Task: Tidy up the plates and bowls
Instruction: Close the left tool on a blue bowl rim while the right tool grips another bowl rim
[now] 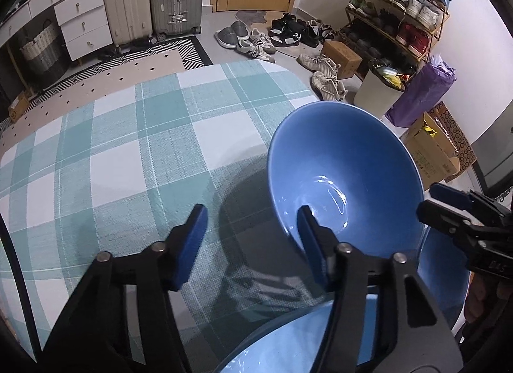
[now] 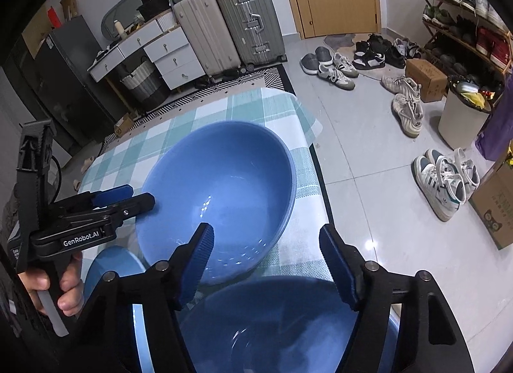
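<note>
On the side of the left hand-held gripper, white letters read "GenRobot.AI". A glossy blue bowl stands near the right edge of the checked surface. This gripper is half open; one pad is inside the bowl, one outside, and no grip is visible. The right hand-held gripper is also half open and holds nothing, above another blue bowl that rests on a plate.

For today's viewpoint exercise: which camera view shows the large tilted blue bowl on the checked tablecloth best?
The right wrist view: the blue bowl appears nearly whole, rim and inside visible, with only its near edge hidden by a finger. In the left wrist view the same bowl is cut off low down by the left gripper's finger.
</note>
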`<state>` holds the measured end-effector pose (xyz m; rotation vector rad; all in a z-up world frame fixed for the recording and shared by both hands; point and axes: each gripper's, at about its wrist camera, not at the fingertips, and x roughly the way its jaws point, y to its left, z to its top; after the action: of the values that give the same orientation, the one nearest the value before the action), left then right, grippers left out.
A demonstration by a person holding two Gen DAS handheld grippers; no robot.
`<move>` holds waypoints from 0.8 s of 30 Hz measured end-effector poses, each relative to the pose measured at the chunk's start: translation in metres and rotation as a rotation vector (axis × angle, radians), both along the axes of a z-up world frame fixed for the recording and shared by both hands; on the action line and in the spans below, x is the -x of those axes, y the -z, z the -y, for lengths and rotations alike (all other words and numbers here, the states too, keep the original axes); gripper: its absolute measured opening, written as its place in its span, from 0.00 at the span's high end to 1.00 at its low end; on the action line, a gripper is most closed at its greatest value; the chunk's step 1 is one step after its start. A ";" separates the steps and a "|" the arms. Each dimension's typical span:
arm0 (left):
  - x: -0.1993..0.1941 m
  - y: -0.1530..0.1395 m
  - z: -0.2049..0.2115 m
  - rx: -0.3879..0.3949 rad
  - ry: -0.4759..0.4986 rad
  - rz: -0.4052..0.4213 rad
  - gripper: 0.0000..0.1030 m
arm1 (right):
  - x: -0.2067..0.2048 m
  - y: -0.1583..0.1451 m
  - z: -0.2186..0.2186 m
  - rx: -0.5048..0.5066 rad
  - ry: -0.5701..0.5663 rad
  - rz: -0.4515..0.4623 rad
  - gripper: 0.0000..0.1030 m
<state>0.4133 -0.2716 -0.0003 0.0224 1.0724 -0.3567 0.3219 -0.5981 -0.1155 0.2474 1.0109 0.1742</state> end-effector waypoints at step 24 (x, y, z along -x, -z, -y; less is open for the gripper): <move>0.013 -0.008 0.019 -0.033 0.077 0.065 0.88 | -0.006 0.008 -0.003 0.040 0.014 0.007 0.83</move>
<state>0.4000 -0.2906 0.0081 0.1042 1.0150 -0.4050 0.3279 -0.5947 -0.1235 0.2173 1.0041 0.1421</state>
